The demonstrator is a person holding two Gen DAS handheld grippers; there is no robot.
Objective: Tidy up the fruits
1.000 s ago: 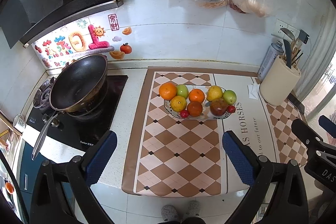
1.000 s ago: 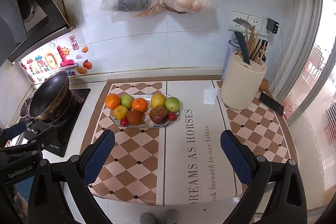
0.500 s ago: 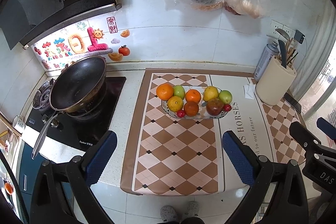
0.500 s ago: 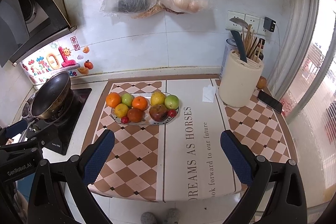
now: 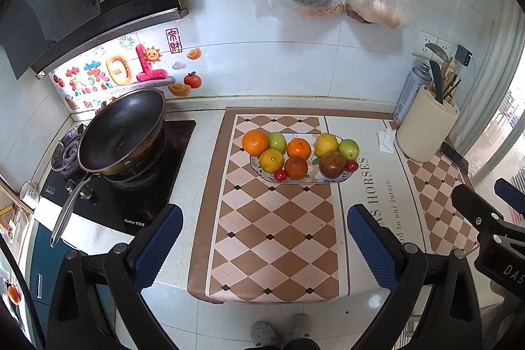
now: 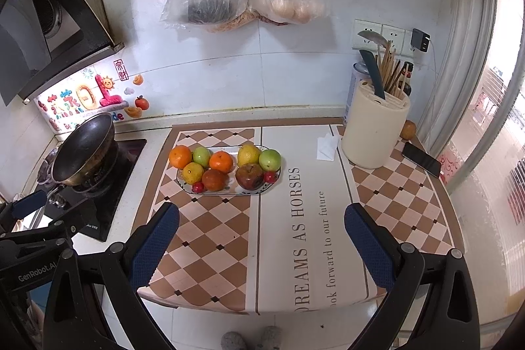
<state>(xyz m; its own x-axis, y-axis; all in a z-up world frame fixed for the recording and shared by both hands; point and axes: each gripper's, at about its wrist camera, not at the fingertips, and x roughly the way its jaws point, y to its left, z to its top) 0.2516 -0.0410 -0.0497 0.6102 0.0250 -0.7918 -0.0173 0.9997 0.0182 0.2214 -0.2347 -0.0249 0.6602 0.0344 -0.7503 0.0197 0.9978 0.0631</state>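
Both tongs hang above the counter's near edge with jaws wide apart, nothing between them: left gripper (image 5: 264, 248), right gripper (image 6: 262, 246). Fruits all lie gathered on one oval plate (image 5: 331, 180) on the checked mat (image 5: 272, 238); this fits either a finished arrangement or one awaiting sorting.

Handling, judged: oranges (image 5: 255, 142) firm, round, prone to roll; grip across the widest girth. Green apples (image 5: 348, 149) smooth, likely slippery. Dark red apple (image 5: 332, 165) heavier. Small red fruits (image 5: 280, 175) light, easily crushed.

Position: from the left gripper, plate sits at 12 o'clock, well apart. From the right gripper, at 11 o'clock (image 6: 229, 191).
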